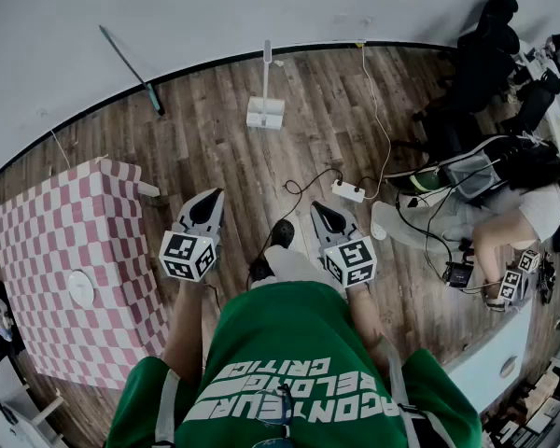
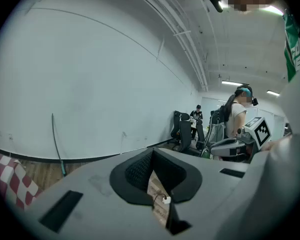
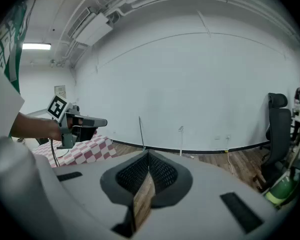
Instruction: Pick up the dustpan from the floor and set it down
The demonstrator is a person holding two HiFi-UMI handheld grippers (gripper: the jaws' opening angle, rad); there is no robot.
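The white dustpan (image 1: 265,112) stands on the wooden floor near the far wall, its thin handle upright. In the gripper views only that handle shows, as a thin post (image 2: 124,139) (image 3: 181,139) against the wall. My left gripper (image 1: 212,201) (image 2: 152,152) and right gripper (image 1: 320,209) (image 3: 149,154) hang side by side in front of my body. Both are well short of the dustpan and point toward it, slightly downward. The jaws of both are shut with nothing between them.
A broom (image 1: 131,68) leans on the wall left of the dustpan. A pink-checked table (image 1: 75,250) stands at my left. A power strip (image 1: 348,191) with cables lies on the floor ahead to the right. Another person (image 1: 504,217) and office chairs (image 1: 481,54) are at the right.
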